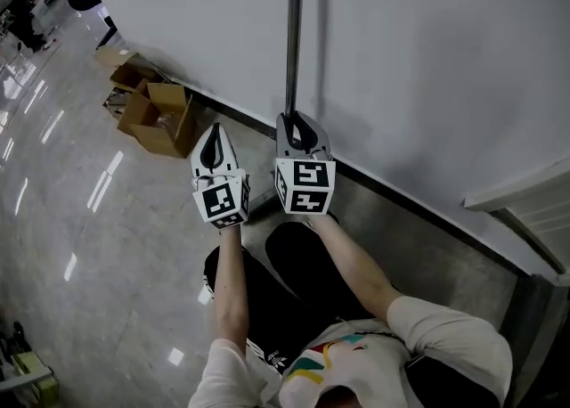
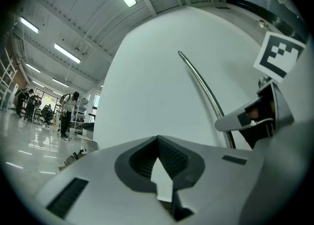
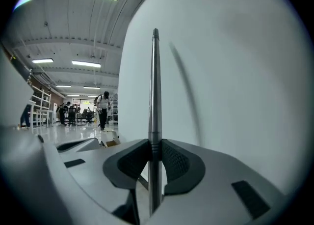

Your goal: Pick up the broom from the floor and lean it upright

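Glossy grey floor runs up to a plain white wall with a dark skirting strip, and 2 open cardboard boxes sit at the wall's foot off to the left. Seen from the head view, the person's 2 forearms reach out toward the wall, each bearing a gripper.

The right gripper pinches the broom handle, a slim metal pole. In the right gripper view the handle stands straight up between the dark pads of that gripper, which press on it from both sides, with the white wall close behind. The broom's head cannot be made out in any view.

The left gripper sits just beside the right one. Its jaws meet at the tips with nothing between them. From its view the handle shows off to the right.
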Available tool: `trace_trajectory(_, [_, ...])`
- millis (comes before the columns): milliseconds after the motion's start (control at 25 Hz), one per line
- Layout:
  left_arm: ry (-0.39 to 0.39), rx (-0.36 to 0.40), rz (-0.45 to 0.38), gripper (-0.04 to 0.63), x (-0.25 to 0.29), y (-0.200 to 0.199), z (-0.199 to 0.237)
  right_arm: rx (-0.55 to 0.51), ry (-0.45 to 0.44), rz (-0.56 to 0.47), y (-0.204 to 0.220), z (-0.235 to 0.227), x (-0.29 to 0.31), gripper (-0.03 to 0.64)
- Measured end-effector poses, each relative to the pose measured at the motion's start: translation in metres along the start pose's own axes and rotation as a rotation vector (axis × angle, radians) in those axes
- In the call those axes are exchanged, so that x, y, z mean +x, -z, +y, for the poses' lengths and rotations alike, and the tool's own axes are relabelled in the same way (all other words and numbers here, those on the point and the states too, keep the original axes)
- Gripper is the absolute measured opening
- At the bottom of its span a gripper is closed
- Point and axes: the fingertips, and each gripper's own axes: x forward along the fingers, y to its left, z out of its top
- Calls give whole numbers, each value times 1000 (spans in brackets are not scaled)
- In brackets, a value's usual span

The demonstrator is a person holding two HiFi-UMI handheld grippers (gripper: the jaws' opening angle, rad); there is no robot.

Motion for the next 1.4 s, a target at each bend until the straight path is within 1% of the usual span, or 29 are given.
trace_trajectory(120, [24,-8,-1,44,6,-3,-15,31,107,-40,-14,-19,-12,94])
trace_trajectory(320, [73,24,-19,45,14,-17,-32,68,271,-92,-43,-40,-28,91])
trace_trajectory(480, [85,14,-34,46,19,-27,-45,121,350,-64,-44,-62,-32,89])
trace_trajectory(600, [126,32,-44,44,23,-37,-62,150,393,-37,-38,-75,-33,89])
trace_trajectory(720, [176,79,-42,44,24,-38,-79,160,425,-5,-26,-86,-24,89])
trace_trajectory(800, [191,93,-36,45,22,-35,-85,167,437,21,-14,-92,-15,89])
trace_trajectory(880, [194,85,-34,46,20,-31,-88,169,447,31,-5,-98,-11,89])
trace_trajectory(960, [194,72,-33,44,19,-25,-88,158,452,21,-3,-101,-8,89])
trace_trajectory(1160, [174,62,14,44,22,-5,-92,142,448,-11,-3,-113,3,89])
trace_trajectory(1400, [179,83,43,46,23,6,-100,97,413,-27,-2,-111,5,89])
